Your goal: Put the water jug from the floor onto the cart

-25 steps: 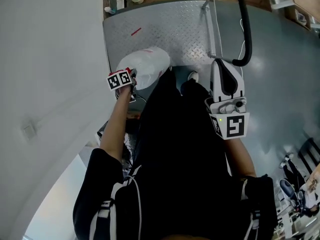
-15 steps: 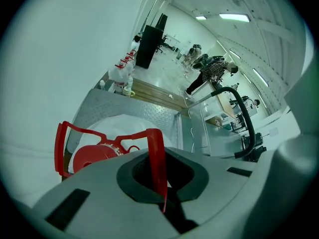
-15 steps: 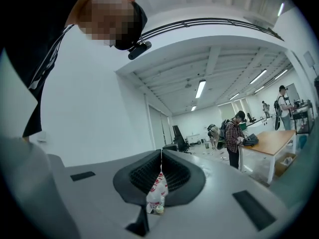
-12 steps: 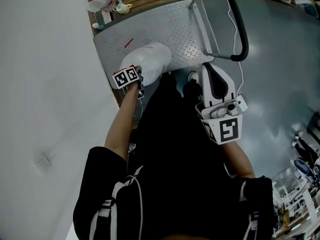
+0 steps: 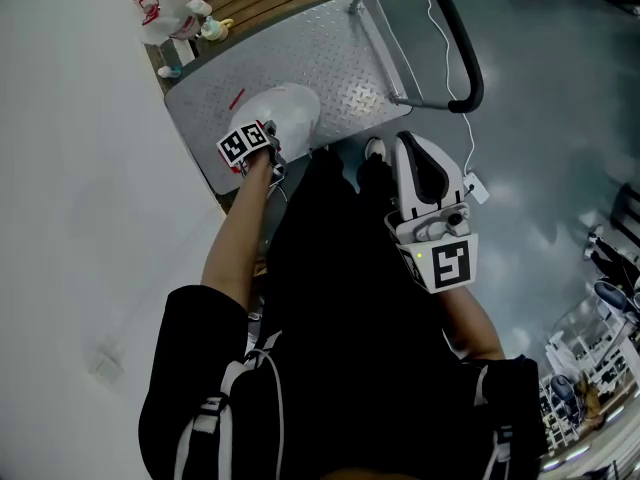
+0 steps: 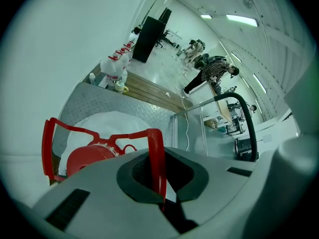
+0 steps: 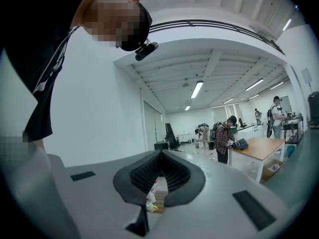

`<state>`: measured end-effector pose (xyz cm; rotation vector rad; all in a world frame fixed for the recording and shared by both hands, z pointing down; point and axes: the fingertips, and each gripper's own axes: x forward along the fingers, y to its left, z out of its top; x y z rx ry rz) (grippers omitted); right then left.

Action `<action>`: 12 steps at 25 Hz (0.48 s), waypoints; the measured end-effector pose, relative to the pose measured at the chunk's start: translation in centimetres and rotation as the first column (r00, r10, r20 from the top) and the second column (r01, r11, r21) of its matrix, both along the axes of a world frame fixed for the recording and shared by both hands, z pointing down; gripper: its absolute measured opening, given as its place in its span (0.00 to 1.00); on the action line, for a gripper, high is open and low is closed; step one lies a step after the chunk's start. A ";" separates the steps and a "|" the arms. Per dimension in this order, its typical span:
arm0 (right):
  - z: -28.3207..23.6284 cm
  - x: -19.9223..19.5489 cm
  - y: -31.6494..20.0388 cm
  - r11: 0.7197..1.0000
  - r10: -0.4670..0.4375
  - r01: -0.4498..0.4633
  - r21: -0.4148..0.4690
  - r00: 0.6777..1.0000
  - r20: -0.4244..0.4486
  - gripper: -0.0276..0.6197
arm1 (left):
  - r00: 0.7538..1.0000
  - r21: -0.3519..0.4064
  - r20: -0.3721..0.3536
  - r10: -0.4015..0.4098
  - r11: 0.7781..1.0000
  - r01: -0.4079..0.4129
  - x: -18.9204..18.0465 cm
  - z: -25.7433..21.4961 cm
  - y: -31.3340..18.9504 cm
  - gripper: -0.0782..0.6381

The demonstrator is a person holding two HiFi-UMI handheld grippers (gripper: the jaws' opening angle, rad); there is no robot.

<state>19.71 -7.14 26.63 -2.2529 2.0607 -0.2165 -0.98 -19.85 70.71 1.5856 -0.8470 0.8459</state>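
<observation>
Clenching the left gripper (image 6: 162,183) on the red handle (image 6: 155,151) of the water jug (image 5: 288,116), body hanging neck-up just below and ahead, over the cart's (image 5: 330,58) near edge. Holding the right gripper (image 7: 160,176) closed on nothing, well apart.

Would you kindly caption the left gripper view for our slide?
Left gripper shut on the red handle of the water jug, over the cart.
</observation>
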 end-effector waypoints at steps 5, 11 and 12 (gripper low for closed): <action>1.0 0.9 0.0 0.997 0.061 -0.062 -0.049 0.998 -0.018 0.07 | 1.000 -0.009 -0.012 -0.008 1.000 0.007 1.6 1.4 -0.8 0.13; 1.3 2.6 0.2 0.990 0.116 -0.118 -0.077 0.993 -0.032 0.07 | 0.997 -0.038 -0.073 0.016 0.999 -0.019 5.6 1.7 -1.7 0.13; 1.3 2.6 0.3 0.989 0.121 -0.123 -0.081 0.992 -0.035 0.07 | 0.997 -0.053 -0.077 0.031 0.998 -0.035 6.1 2.0 -1.5 0.13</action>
